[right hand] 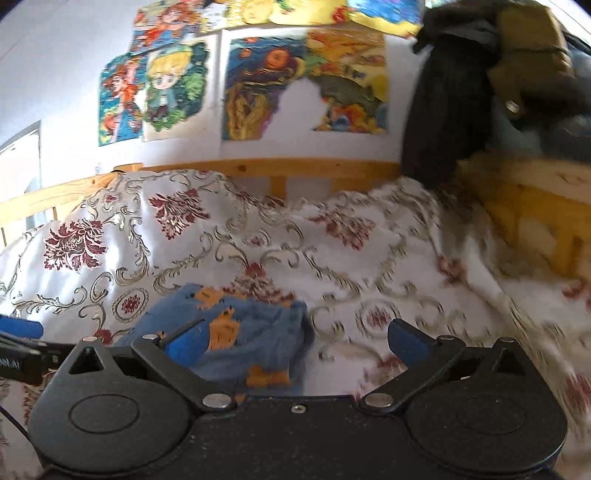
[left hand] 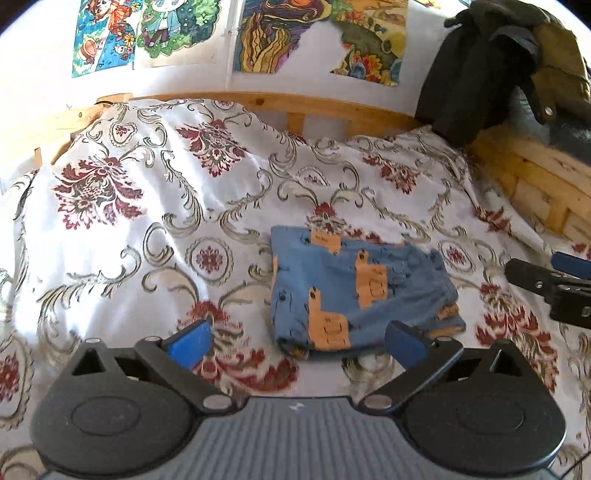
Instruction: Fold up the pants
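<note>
The blue pants with orange patches (left hand: pixel 354 291) lie folded into a small rectangular bundle on the floral bedspread (left hand: pixel 155 206). My left gripper (left hand: pixel 295 345) hovers open just in front of the bundle, its blue pads wide apart and holding nothing. At the right edge of the left wrist view the right gripper (left hand: pixel 546 275) shows beside the bundle. In the right wrist view the pants (right hand: pixel 251 332) sit low and left, partly behind the left pad. My right gripper (right hand: pixel 293 345) is open and holds nothing. The left gripper's blue tip (right hand: pixel 20 328) pokes in at the far left.
A wooden bed frame (left hand: pixel 295 107) runs along the back and right side (left hand: pixel 539 184). Dark and olive clothes (left hand: pixel 491 66) hang over the frame's right corner. Colourful pictures (left hand: pixel 147 29) cover the white wall. The bedspread stretches left of the pants.
</note>
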`<state>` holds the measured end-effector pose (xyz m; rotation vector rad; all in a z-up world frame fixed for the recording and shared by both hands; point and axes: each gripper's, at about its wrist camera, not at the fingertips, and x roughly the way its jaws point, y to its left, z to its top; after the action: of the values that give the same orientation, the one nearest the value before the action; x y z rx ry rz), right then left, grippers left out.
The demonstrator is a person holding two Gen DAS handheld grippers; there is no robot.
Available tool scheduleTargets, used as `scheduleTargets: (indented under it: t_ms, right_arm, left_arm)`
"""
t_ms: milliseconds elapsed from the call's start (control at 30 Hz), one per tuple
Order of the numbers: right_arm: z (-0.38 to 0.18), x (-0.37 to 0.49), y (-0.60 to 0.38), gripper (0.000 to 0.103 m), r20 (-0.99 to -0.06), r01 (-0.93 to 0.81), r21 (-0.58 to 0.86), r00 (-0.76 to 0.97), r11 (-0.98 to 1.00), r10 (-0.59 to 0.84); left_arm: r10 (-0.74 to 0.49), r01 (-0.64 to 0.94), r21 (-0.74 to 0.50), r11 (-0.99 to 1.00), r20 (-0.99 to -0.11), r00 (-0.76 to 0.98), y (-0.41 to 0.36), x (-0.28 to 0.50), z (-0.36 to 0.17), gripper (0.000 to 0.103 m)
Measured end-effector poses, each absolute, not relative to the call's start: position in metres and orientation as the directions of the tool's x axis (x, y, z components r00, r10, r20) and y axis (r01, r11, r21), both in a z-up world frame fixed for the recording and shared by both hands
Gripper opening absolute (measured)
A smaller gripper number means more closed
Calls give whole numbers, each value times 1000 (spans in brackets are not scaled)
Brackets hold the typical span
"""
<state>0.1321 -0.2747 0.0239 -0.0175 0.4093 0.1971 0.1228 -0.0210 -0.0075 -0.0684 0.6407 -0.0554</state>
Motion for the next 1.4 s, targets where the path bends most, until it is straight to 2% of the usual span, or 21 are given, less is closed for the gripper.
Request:
scheduleTargets:
  t_ms: [267, 433, 1400]
  right_arm:
    - [19, 85, -283, 102, -460, -114, 81, 877, 990, 138]
    - [6, 77, -277, 102, -505, -166, 69, 845, 984, 178]
    - [8, 78, -271, 102, -507, -215, 79, 832, 973, 225]
  left_arm:
    - [-90, 73, -53, 996, -628, 773, -28, 90, -13, 103]
    - [-88, 72, -51, 996, -657, 749, -29, 82, -16, 103]
    - [-55, 38, -40, 998, -673, 737, -26, 75, -17, 103]
